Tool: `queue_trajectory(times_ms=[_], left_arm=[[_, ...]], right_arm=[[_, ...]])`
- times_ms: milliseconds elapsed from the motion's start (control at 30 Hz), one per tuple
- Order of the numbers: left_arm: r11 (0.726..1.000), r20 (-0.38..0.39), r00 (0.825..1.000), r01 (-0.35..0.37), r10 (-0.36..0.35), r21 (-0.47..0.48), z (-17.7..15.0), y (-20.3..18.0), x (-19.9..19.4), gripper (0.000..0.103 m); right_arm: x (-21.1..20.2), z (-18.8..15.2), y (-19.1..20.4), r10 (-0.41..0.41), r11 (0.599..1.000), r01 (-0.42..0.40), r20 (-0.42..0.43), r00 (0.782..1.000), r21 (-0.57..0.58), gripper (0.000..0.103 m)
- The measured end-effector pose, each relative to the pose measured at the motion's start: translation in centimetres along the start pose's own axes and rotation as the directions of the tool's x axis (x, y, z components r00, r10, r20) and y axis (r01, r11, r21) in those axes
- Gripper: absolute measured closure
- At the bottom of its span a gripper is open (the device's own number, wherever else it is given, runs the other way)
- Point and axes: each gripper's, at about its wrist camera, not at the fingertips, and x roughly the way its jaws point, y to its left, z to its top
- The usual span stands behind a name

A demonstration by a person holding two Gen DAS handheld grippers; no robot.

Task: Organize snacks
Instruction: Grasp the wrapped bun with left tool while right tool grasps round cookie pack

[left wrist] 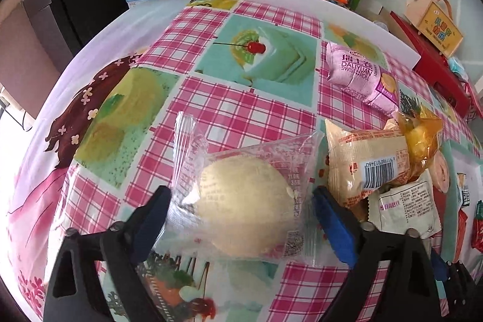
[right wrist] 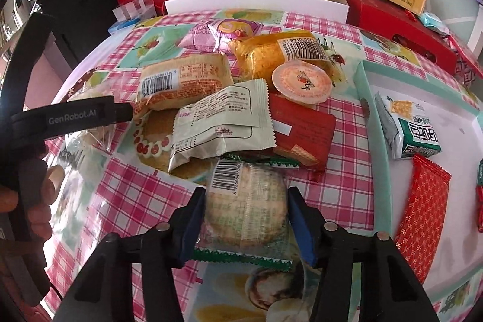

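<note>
1. as both claws point steeply down at the table, we start nearest: the right gripper has its blue pads pressed on either side of the round biscuit pack, a clear wrap with green zigzag ends. its long axis runs away from the claw, barcode end farthest.
2. the left gripper stands wide, and the clear-wrapped bun lies between its jaws. the left pad meets the loose film; the right pad looks just clear of it, so we judge nothing is gripped yet. the bun's wrapper stretches up and to the left from the claw.
3. just beyond the right claw sits the heap: we count one pale green packet, one red wafer pack, one round jelly cup, one beige bread pack, one orange bread pack and one pink swiss roll farthest.
4. to the right of the right claw lies the pale tray, holding at least two packs, one white-green and one red-patterned; more are cut off at the edge.
5. we judge the right hand nearer the tray, so its pack goes rightward next.
</note>
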Motion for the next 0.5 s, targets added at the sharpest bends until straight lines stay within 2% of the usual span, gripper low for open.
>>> queue_trajectory(times_ms=[33,167,233,500], left_arm=[[1.000,0.003,1.000,-0.008,0.008,0.000,0.1,0.0,0.0,0.020],[1.000,0.011,1.000,-0.016,0.016,-0.011,-0.2,-0.3,-0.6,0.024],[1.000,0.022,1.000,-0.013,0.013,-0.026,-0.5,-0.5,-1.0,0.033],[0.999,0.065,0.998,-0.013,0.015,-0.032,-1.8,-1.9,-3.2,0.033]], right_arm=[[0.0,0.0,0.0,0.002,1.000,-0.002,0.000,1.000,0.001,0.049],[-0.1,-0.1,-0.2,0.007,1.000,-0.007,-0.002,1.000,0.008,0.050],[-0.1,-0.1,-0.3,0.005,1.000,-0.004,-0.003,1.000,0.009,0.050],[-0.8,-0.3,-0.9,0.028,0.999,-0.028,-0.002,1.000,0.030,0.050]])
